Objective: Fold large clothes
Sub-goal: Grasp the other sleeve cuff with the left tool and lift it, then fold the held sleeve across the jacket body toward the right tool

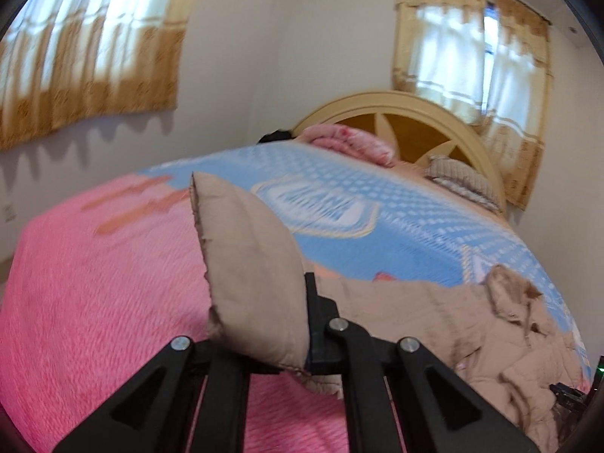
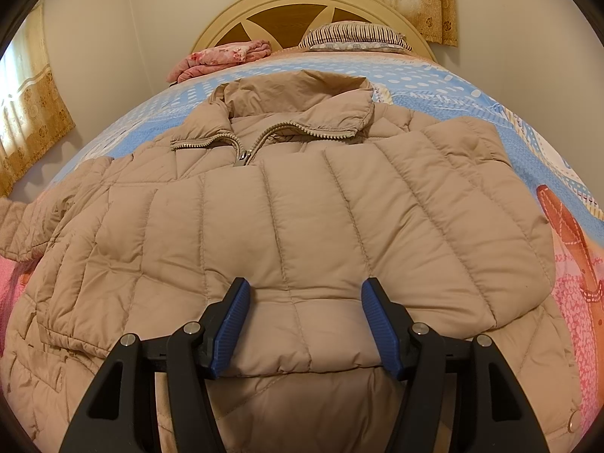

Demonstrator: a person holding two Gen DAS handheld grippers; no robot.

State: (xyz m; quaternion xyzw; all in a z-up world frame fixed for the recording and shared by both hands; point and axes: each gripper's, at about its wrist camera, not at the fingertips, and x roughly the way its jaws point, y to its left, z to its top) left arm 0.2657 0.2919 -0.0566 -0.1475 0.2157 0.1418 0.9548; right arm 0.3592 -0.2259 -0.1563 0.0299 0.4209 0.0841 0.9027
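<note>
A beige quilted puffer jacket (image 2: 302, 211) lies front up on the bed, collar toward the headboard, one sleeve folded across its chest. My right gripper (image 2: 305, 326) is open, its blue pads (image 2: 232, 324) on either side of that sleeve's cuff end, low over the jacket. My left gripper (image 1: 260, 302) is shut on the other sleeve's cuff (image 1: 249, 264) and holds it up above the pink bedspread. The rest of the jacket (image 1: 490, 332) trails off to the right in the left wrist view.
The bed has a blue patterned sheet (image 2: 434, 79) and a pink blanket (image 1: 94, 283). A folded pink quilt (image 2: 222, 56) and a striped pillow (image 2: 355, 36) lie by the wooden headboard (image 2: 302, 3). Curtained windows (image 1: 87, 45) are on the walls.
</note>
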